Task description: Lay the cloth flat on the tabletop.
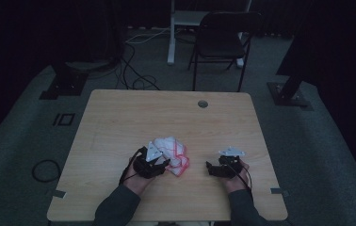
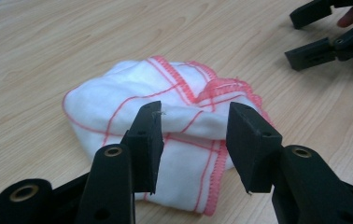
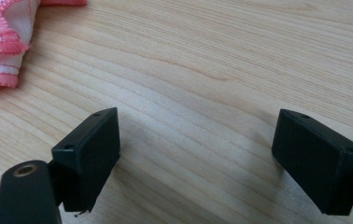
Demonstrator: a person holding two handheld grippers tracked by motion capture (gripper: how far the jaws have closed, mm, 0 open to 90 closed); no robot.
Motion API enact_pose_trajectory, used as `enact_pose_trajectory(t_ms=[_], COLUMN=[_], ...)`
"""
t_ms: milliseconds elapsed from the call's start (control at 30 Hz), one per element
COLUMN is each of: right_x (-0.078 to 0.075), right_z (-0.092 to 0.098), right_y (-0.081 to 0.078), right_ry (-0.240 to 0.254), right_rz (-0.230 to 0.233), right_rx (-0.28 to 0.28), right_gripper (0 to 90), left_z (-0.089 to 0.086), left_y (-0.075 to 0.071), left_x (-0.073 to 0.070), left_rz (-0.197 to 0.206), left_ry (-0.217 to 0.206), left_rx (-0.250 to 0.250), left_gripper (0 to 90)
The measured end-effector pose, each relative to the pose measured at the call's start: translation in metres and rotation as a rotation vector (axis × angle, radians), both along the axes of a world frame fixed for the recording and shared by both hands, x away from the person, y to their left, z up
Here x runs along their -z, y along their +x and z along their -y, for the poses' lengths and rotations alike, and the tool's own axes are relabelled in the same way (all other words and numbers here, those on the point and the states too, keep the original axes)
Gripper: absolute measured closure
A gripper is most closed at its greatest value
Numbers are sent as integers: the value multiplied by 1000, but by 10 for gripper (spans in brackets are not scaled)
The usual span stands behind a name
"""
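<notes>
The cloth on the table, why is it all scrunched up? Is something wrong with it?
The white cloth with red stripes lies bunched in a rumpled heap on the wooden table, its stitched red edges folded over one another instead of flat. It shows no tear or stain. The open left gripper sits right before it.

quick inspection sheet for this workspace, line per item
surface: wooden table, bare but for the cloth; round grommet near far edge
job's things: white cloth with red stitching, crumpled
clutter: nothing seen
grippers: left gripper open, fingers over the cloth; right gripper open above bare wood
cables: black loops on the floor, more beyond the table
surroundings: dark room, black folding chair behind the table
</notes>
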State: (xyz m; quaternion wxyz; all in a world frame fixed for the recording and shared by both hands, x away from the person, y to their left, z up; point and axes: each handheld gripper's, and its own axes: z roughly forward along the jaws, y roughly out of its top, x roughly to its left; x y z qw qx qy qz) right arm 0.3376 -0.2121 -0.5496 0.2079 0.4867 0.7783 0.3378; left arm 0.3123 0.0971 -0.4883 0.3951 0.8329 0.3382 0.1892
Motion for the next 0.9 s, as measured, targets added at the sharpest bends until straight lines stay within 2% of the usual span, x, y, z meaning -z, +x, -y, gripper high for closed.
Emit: enact_pose_trajectory(t_ms=[300, 733, 900], right_x=[0, 0, 0], right_z=[0, 0, 0], right_y=[0, 0, 0], right_ry=[0, -1, -1], right_rz=[0, 0, 0], right_rx=[0, -1, 0], right_gripper=[153, 153, 153], left_z=[11, 29, 35], left_y=[2, 5, 7], left_x=[-2, 3, 4], left_rz=[5, 6, 2], left_ry=[3, 29, 35], left_rx=[32, 81, 83], left_gripper=[556, 542, 535])
